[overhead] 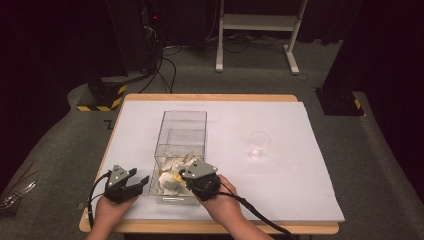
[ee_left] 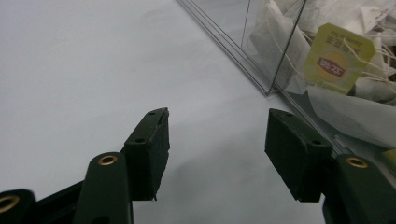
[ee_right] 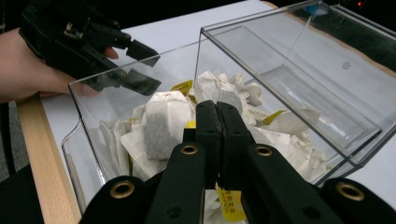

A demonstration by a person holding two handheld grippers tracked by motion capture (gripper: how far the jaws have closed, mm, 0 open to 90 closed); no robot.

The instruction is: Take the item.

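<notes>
**Right jaws closed over the tea bags**

The right gripper reaches into the open near end of the clear box, its jaws pressed together. A yellow tag peeks out beneath them, but whether they pinch its string or paper I cannot tell. The heap of tea bags lies directly under and ahead of these jaws, too jumbled to count; the nearest bag stands upright just left of the tips. The left gripper rests on the counter outside the box wall, jaws partly apart and empty, the bags beyond the wall to their right. The right hand is the nearer one. One box, one clear glass well off to the far side.
</notes>
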